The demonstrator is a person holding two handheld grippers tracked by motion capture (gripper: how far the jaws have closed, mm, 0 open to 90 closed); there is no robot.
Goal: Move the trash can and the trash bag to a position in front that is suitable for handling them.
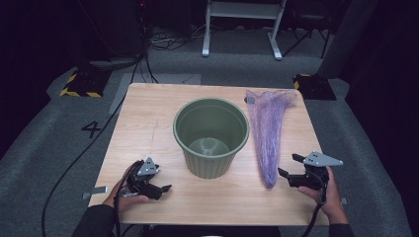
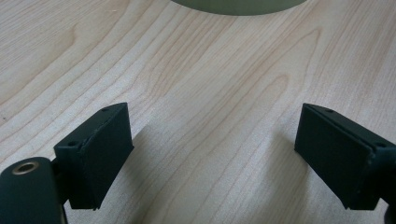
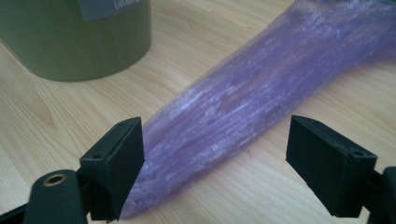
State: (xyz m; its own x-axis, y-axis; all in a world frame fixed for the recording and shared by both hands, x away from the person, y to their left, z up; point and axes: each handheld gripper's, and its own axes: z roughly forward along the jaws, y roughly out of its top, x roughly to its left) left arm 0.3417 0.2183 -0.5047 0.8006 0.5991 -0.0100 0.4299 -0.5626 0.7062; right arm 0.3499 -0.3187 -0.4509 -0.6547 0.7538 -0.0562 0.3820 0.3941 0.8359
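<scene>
The right claw (image 3: 212,163) is seen closest, its jaws spread wide and released, with the narrow near end of the purple plastic bag (image 3: 243,121) lying flat on the tabletop (image 3: 42,135) between them but not pressed by either pad. In the high view the bag (image 1: 269,133) is stretched lengthwise to the right of the green bin (image 1: 211,136), its gathered tip pointing at the right claw (image 1: 290,168) and its wider end fanned out at the far edge of the tabletop (image 1: 148,123). The left claw (image 1: 160,187) is held low near the front edge, likewise released and empty, with bare wood between its jaws and the base of the bin (image 2: 238,4) just ahead. The work in hand is judged to be the lining of the bin with the bag, and the film is judged to be the chief risk: thin and limp, it could be missed if the jaws are closed above it, or only a few folds could be pinched, so that it slides out once lifted. If the tip is gripped too near its end, the long body could be dragged across the tabletop and snagged on the bin's rim. The bin, being light and empty, could be pushed or tipped if it is not steadied.
</scene>
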